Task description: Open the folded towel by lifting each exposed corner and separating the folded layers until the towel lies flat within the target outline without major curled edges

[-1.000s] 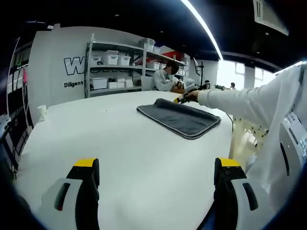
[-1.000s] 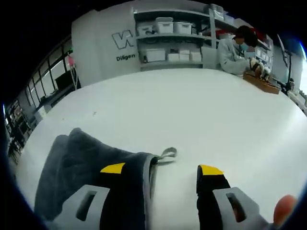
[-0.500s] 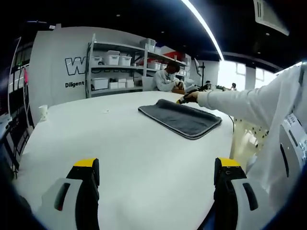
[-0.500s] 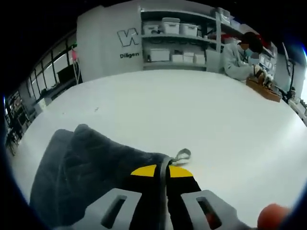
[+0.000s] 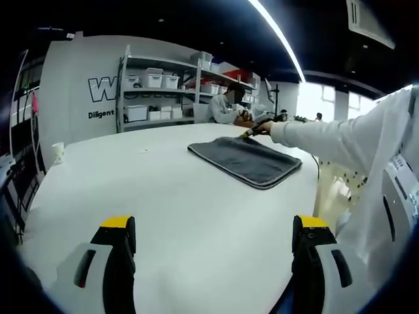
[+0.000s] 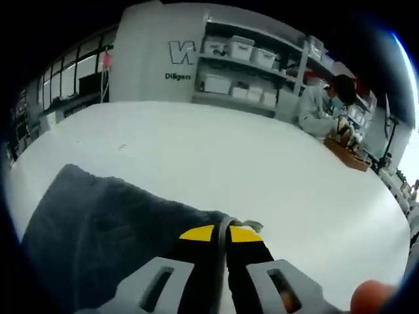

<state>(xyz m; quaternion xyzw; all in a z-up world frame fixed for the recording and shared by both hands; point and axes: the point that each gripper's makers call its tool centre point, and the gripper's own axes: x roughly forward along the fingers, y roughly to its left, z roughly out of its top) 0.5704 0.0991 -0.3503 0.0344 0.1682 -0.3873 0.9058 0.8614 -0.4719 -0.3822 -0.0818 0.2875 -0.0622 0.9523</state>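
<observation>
Grey towel [image 6: 111, 229], folded, lies near the far right edge of the white worktop [image 5: 163, 196]; soft, limp, light by the look, so best taken at a bound corner beside the hanging loop [image 6: 252, 226], where the right gripper [image 6: 220, 233] has its jaws pinched shut on the hem. Left gripper [image 5: 213, 226] hangs over bare worktop near the front edge, jaws wide apart and empty. The left gripper view gives the towel's whole outline and the reaching sleeve [image 5: 327, 140]; the right gripper view gives the pinch and the layered edge up close.

Dark grey towel [image 5: 245, 159] lay folded on white table, far corner [image 6: 226, 226] pinched, hem loop sticking out.
</observation>
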